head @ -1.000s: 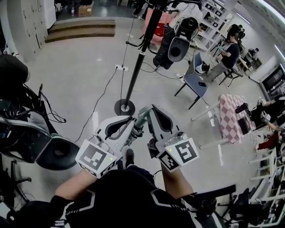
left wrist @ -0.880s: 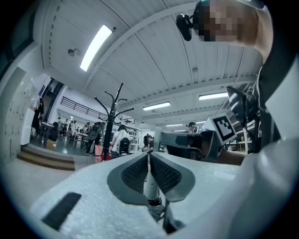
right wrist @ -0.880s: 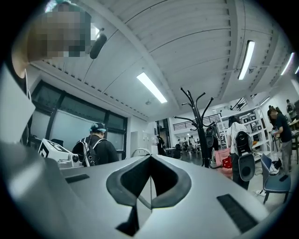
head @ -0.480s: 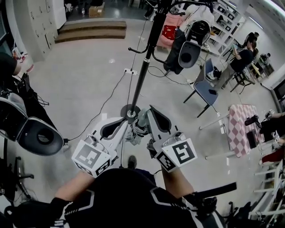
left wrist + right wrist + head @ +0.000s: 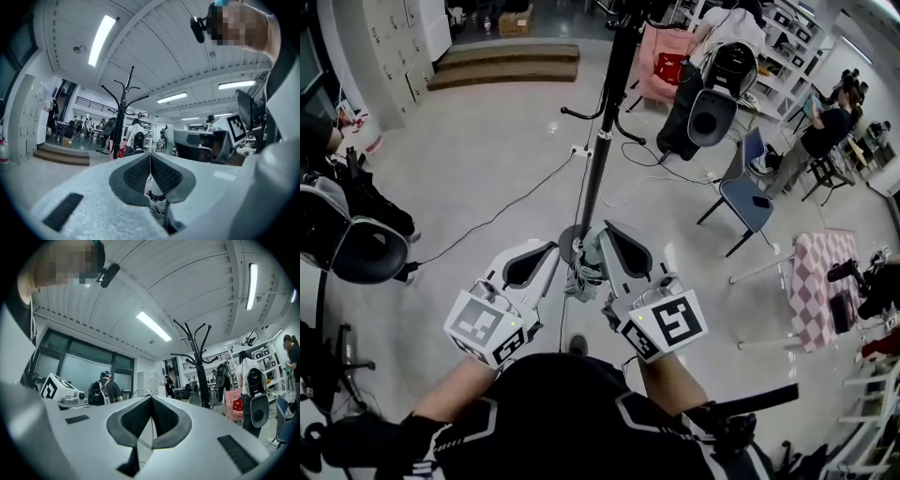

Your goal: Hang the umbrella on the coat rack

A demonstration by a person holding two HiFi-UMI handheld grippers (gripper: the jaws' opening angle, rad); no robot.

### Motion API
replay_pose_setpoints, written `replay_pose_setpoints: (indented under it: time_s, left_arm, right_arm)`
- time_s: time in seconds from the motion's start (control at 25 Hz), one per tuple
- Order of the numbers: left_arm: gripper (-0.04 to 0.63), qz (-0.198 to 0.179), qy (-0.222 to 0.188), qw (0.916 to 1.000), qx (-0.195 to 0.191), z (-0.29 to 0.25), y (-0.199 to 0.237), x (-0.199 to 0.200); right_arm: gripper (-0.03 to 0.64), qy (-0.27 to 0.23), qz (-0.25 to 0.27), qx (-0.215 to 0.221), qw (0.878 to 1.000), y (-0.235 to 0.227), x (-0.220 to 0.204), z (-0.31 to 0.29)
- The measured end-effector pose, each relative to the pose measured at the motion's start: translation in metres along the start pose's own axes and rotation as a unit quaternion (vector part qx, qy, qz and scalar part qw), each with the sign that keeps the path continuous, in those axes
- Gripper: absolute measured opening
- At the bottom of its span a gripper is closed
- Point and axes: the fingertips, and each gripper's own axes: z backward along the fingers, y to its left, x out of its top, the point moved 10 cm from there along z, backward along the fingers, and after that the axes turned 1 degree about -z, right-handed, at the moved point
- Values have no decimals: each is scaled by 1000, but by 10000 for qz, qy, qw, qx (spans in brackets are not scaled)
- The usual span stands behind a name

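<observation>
Right now the left gripper (image 5: pixel 551 253) has its jaws pressed together, pinching the umbrella (image 5: pixel 581 279) by its thin strap (image 5: pixel 143 390). The folded umbrella hangs just under the tips, and its top shows below the pads in the left gripper view. It dangles between the two grippers over the floor with its long axis straight up and down, strap end at the top and the bundled cloth pointing down. To its right, the right gripper (image 5: pixel 605 236) is also closed tight on the same strap, whose small loop arcs up just past the tips. Both grippers point roughly level toward the coat rack (image 5: pixel 602 141), which stands upright straight ahead and near. Its pole meets the floor just beyond the tips in the head view, and the right gripper looks slightly the nearer of the two. The curved hooks (image 5: pixel 190 336) sit well above the jaws in both gripper views. So the coming move likely means lifting the strap forward and upward, keeping the loop spread so it can drop over a hook while the umbrella stays hanging vertically.
</observation>
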Motion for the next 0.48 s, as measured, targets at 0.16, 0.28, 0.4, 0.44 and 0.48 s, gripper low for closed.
replay_pose_setpoints:
  time_s: [0.16, 0.28, 0.4, 0.44, 0.48]
  left_arm:
    - [11, -176, 112, 9996, 176, -25, -6, -3]
    - [12, -176, 151, 9993, 281, -38, 0, -2]
    - [12, -233, 140, 9989, 391, -47, 8, 0]
    - [12, -249, 128, 9987, 437, -50, 10, 0]
    - [11, -256, 102, 9983, 507, -52, 11, 1]
  right_arm:
    - [8, 1, -14, 175, 9998, -26, -7, 0]
    - [8, -1, -63, 274, 9996, -40, -8, -7]
    - [8, -30, -18, 420, 9991, -48, -5, -16]
    - [8, -43, -3, 447, 9990, -52, -5, -18]
    - [8, -56, 5, 458, 9989, -55, -5, -20]
